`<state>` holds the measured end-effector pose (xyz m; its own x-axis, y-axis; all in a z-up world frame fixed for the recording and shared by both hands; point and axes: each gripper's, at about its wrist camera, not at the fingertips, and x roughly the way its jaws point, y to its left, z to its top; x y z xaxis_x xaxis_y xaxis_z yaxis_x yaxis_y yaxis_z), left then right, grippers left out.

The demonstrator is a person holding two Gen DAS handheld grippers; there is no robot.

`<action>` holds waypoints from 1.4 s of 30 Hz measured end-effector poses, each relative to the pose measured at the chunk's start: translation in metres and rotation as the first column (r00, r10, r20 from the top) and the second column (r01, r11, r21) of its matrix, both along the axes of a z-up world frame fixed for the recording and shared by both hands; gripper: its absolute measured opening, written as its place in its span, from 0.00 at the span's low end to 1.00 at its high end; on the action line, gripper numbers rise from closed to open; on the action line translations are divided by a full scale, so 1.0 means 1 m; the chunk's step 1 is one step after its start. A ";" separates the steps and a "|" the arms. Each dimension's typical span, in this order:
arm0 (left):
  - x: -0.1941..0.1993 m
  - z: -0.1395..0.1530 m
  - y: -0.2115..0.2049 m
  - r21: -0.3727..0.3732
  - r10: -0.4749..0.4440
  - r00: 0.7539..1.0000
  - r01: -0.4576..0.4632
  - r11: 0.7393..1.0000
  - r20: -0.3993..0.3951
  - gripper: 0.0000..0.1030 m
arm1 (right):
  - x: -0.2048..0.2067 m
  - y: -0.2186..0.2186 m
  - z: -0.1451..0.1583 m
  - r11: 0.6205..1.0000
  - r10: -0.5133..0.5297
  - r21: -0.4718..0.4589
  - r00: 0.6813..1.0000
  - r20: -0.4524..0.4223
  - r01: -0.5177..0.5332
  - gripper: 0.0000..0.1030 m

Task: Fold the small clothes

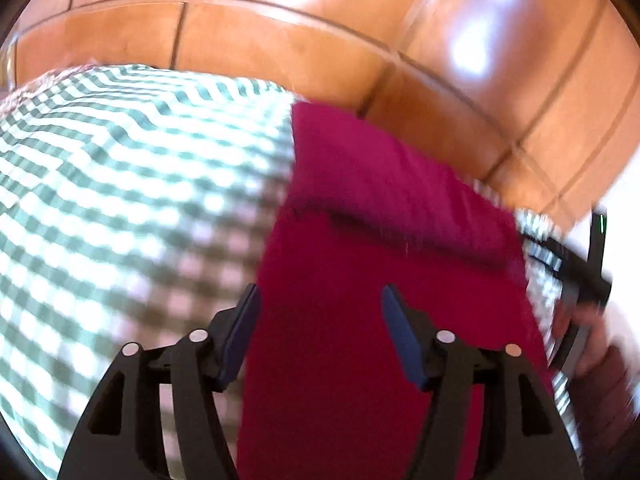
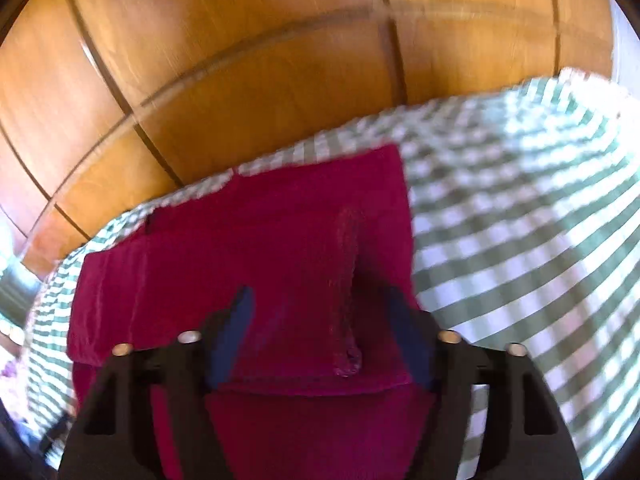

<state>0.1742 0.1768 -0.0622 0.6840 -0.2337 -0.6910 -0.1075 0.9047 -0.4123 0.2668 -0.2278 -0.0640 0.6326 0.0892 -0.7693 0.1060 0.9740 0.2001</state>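
Nearest in the left wrist view, the left claw (image 1: 318, 336) hangs with its blue fingers (image 1: 402, 340) spread apart and nothing between them, just above the near part of the crimson garment (image 1: 384, 240). In the right wrist view the right claw (image 2: 320, 332) is likewise spread wide and empty, poised over the same crimson garment (image 2: 256, 248), which lies in overlapping layers with a raised ridge of fabric (image 2: 348, 288) running between the fingers. Whether either claw touches the cloth cannot be told through the motion blur.

The garment rests on the surface, which is covered by a green-and-white checked cloth (image 1: 120, 184), close to its far edge. Beyond that edge lies a tiled floor (image 1: 304, 40) (glossy, with bright glare patches).

The garment looks partly folded already, so the step in hand is probably taking a fresh hold for another fold or a smoothing pass. To do it well, each claw should close on an outer corner through all layers at once, lift only slightly, and carry the edge over evenly so the ridge flattens rather than bunching. Grabbing the checked cloth beneath would drag the whole pile.
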 end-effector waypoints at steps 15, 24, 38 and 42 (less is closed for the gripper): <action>0.154 -0.023 0.035 -0.243 0.058 0.989 -0.090 0.966 -0.135 0.64 | 0.022 0.052 -0.027 0.982 0.129 -0.134 0.991 -0.017 -0.130 0.78; 0.149 0.009 0.007 -0.033 0.056 0.997 -0.055 0.998 0.045 0.08 | 0.019 0.065 -0.037 0.969 0.165 -0.184 0.986 -0.015 -0.165 0.84; 0.118 0.006 -0.054 0.353 0.076 0.996 -0.088 0.931 0.047 0.48 | 0.027 0.076 -0.051 0.955 0.191 -0.219 0.979 -0.067 -0.201 0.96; 0.107 -0.011 -0.072 0.411 0.009 1.000 -0.011 0.912 0.009 0.48 | 0.026 0.075 -0.049 0.956 0.188 -0.218 0.980 -0.063 -0.197 0.96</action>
<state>0.2813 0.1050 -0.0735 0.6896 0.0770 -0.7201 -0.1160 0.9932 -0.0048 0.2925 -0.1529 -0.1134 0.5880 0.0302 -0.8083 -0.0848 0.9961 -0.0245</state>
